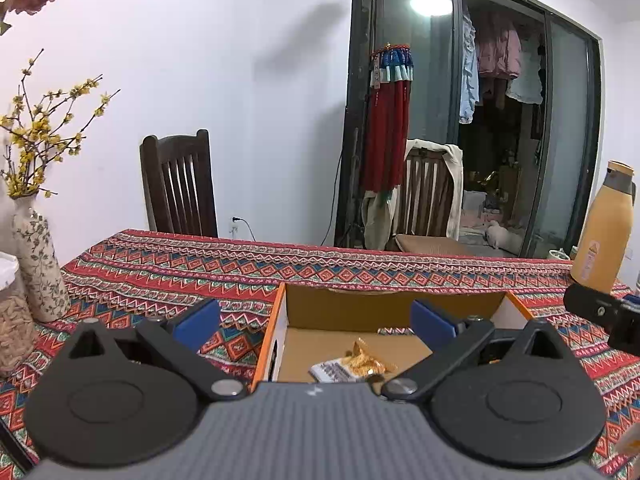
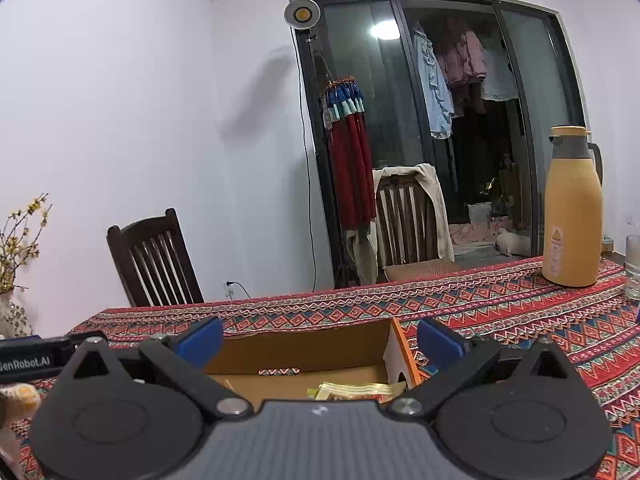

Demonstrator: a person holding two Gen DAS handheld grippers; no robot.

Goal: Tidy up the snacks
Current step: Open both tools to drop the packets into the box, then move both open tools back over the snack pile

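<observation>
Two grippers, one open-topped cardboard box with orange edges

Left gripper and right gripper both spread wide, holding nothing — inside the box lie one gold foil snack wrapper, one white printed packet and one pale yellow snack packet; one orange thermos jug stands on the red patterned tablecloth
</observation>
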